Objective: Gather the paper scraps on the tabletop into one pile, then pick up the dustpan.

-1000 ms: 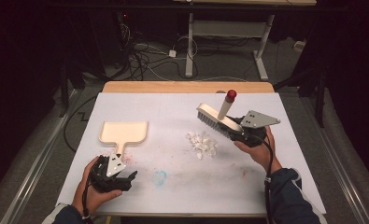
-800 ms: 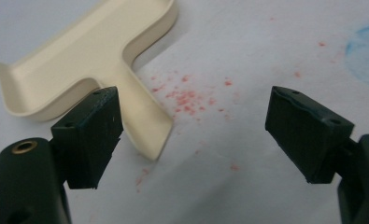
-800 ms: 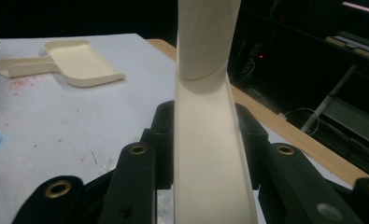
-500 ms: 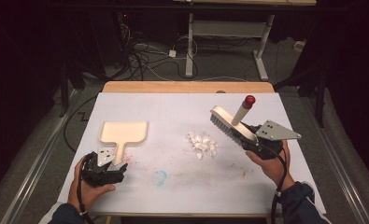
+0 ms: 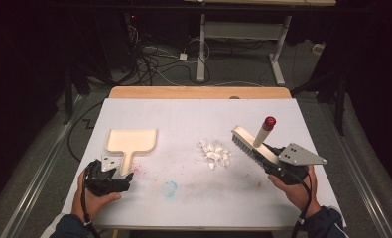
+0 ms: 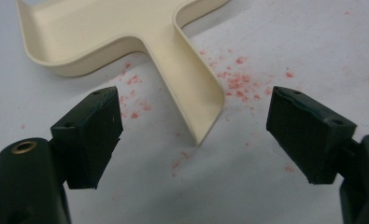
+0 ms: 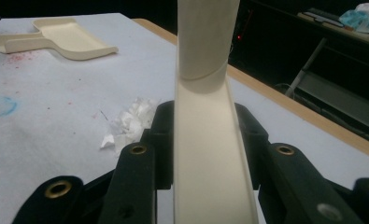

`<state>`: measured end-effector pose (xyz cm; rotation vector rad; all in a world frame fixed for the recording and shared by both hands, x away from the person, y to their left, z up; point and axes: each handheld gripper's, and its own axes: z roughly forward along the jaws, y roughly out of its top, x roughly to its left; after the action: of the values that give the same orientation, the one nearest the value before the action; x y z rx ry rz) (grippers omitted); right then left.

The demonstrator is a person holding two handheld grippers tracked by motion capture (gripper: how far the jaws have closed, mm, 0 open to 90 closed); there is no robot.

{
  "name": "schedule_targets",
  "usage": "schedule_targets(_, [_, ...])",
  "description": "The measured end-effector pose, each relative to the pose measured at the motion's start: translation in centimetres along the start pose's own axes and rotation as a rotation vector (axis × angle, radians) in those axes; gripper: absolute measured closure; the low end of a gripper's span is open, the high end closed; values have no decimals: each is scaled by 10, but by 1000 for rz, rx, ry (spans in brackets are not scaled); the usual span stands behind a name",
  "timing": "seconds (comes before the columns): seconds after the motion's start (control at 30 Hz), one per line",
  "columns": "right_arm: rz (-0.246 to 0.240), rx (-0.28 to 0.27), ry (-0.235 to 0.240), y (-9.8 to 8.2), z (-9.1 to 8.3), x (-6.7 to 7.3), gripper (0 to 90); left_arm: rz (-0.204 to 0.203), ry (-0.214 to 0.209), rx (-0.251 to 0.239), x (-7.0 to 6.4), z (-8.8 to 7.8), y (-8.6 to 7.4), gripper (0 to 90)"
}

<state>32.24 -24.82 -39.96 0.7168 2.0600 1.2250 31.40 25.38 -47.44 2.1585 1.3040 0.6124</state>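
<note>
A cream dustpan (image 5: 132,142) lies flat at the table's left, handle toward me. My left gripper (image 5: 115,176) sits just behind that handle, open. In the left gripper view the handle's end (image 6: 198,105) lies between the two spread pads (image 6: 91,133) without touching either. My right gripper (image 5: 273,161) is shut on the flat back of a cream brush (image 5: 250,144), whose red-tipped handle (image 5: 269,122) sticks up. In the right gripper view the brush back (image 7: 210,158) is clamped between the jaws. A small heap of white paper scraps (image 5: 214,152) lies left of the bristles.
The white table cover (image 5: 193,114) carries a blue smudge (image 5: 169,188) near the front and red specks (image 6: 238,84) around the dustpan handle. A wooden edge (image 5: 198,92) runs along the far side. Cables and a desk frame stand on the floor beyond.
My right gripper has carried the brush to the right and closer to me, away from the scraps. The left gripper has shifted slightly left, still open.
</note>
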Motion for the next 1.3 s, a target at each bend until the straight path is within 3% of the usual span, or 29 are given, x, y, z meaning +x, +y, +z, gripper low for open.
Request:
schedule_targets(0.2, [-7, -29, -28, -8, -9, 8, 677, -30, -10, 5, 4, 2, -1, 176])
schedule_targets(0.33, [-21, -25, -44, -10, -12, 9, 677, -64, -26, 8, 7, 8, 4, 176])
schedule_targets(0.5, [-5, -14, -56, -12, -11, 7, 677, -99, -48, 12, 11, 21, 13, 181])
schedule_targets(0.7, [5, -38, -57, -12, -10, 7, 677, -145, -3, 28, 18, 37, 25, 214])
schedule_targets(0.77, [5, -58, -69, -12, -11, 7, 677, -153, -1, 37, 19, 41, 27, 248])
schedule_targets(0.97, [16, -49, -68, -15, -11, 6, 676, -159, -70, 34, 24, 41, 26, 357])
schedule_targets(1.3, [47, -27, -70, -18, -11, 0, 675, -167, -89, 50, 34, 41, 28, 558])
